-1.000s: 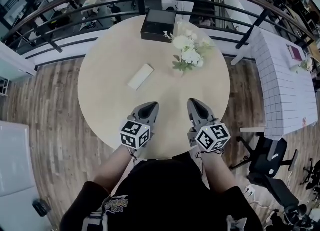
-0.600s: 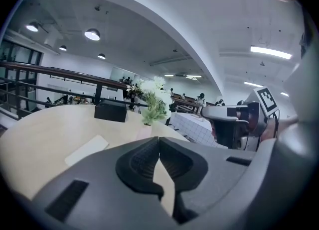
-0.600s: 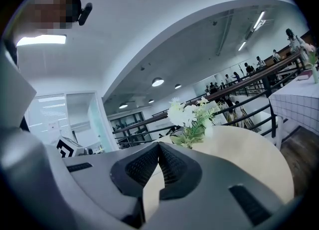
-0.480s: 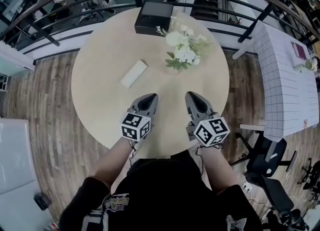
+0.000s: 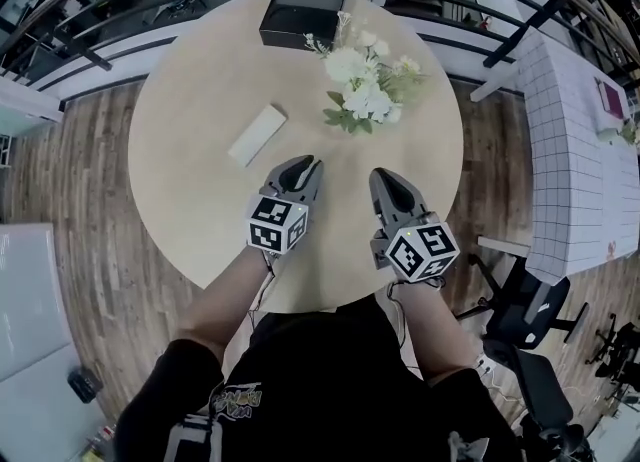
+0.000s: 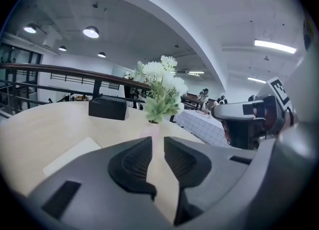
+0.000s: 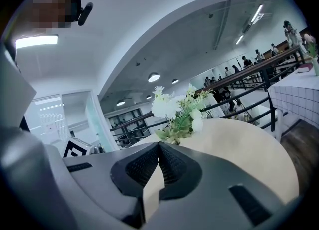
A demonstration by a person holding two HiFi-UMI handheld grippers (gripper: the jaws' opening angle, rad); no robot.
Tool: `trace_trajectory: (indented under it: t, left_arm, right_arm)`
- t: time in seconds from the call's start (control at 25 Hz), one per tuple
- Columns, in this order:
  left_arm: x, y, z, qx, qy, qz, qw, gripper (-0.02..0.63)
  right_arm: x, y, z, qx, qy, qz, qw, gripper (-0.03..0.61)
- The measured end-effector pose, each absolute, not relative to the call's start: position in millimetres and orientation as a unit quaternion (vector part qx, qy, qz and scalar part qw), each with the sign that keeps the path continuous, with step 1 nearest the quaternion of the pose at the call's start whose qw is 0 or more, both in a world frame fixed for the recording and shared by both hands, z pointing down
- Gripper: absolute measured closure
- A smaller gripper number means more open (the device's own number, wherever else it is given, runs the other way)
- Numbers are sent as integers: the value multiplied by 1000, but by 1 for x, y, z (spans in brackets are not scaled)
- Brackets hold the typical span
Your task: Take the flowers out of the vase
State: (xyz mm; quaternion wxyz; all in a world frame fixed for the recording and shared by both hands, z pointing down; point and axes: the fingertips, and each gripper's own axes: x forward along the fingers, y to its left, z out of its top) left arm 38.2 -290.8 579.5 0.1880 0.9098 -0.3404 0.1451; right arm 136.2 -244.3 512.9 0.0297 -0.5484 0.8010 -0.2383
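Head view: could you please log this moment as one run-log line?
left gripper: jaws just opening, nothing between | right gripper: shut, empty | flowers: in vase, untouched

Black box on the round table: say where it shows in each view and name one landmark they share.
Head view: black box, top centre, beyond the white flowers.
Left gripper view: black box, left of centre, left of the white flowers.
Right gripper view: not in it.
Shared landmark: the white flowers, in all three views.
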Motion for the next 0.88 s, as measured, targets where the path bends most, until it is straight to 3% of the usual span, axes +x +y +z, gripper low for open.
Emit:
trace_trajectory:
  t: [0.4,0.88]
  left_arm:
    - [79,-343,615,914,-335,174,149,377]
    - [119,-378,641,925,-311,196,91,337]
  right_arm:
    - [153,-267,539,-539,802,-258,19,557]
    - [162,-283,560,-523,813,-256,5,554]
